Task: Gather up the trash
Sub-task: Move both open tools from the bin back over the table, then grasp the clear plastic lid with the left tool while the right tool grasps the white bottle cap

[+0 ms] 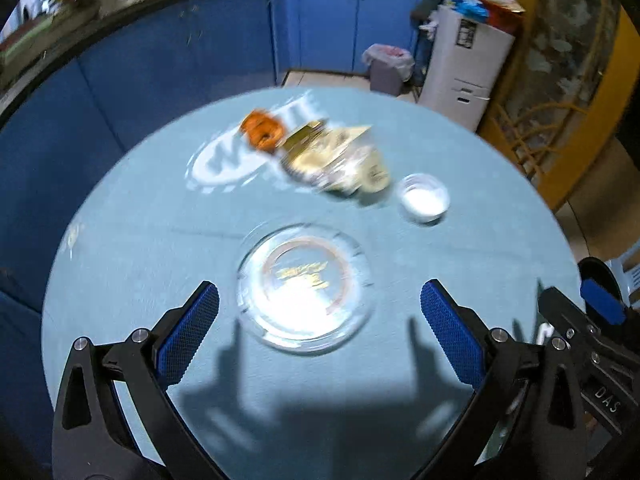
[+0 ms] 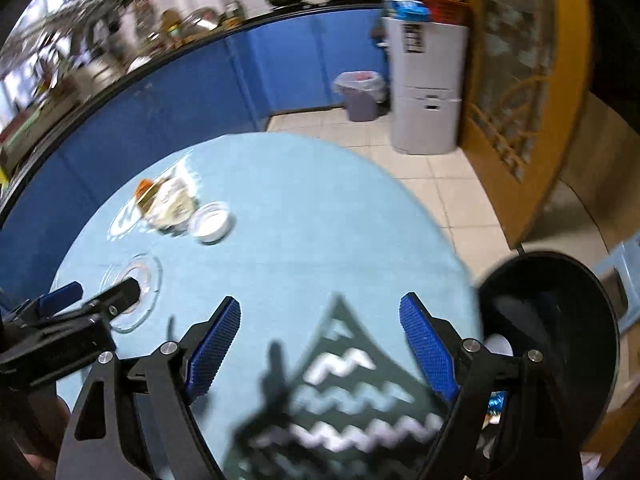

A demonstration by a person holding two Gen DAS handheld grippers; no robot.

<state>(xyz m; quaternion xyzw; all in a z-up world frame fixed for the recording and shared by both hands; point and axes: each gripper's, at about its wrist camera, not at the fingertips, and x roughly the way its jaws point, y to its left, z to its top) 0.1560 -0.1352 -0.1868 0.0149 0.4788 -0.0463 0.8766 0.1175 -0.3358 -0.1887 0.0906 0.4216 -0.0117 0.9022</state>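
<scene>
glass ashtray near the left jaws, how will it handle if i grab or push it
The glass ashtray looks thick and clear, so probably heavy for its size and slippery. Low and wide, it should slide on the blue tablecloth rather than tip. Likely breakable if dropped.

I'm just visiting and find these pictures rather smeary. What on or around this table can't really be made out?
- Pile of wrappers, left wrist view: motion blur hides what each piece is.
- Orange item, left wrist view: too blurred to identify.
- Black bin, right wrist view: contents mostly dark, partly behind the right gripper.
- Glass dish, right wrist view: partly covered by the left gripper.
</scene>
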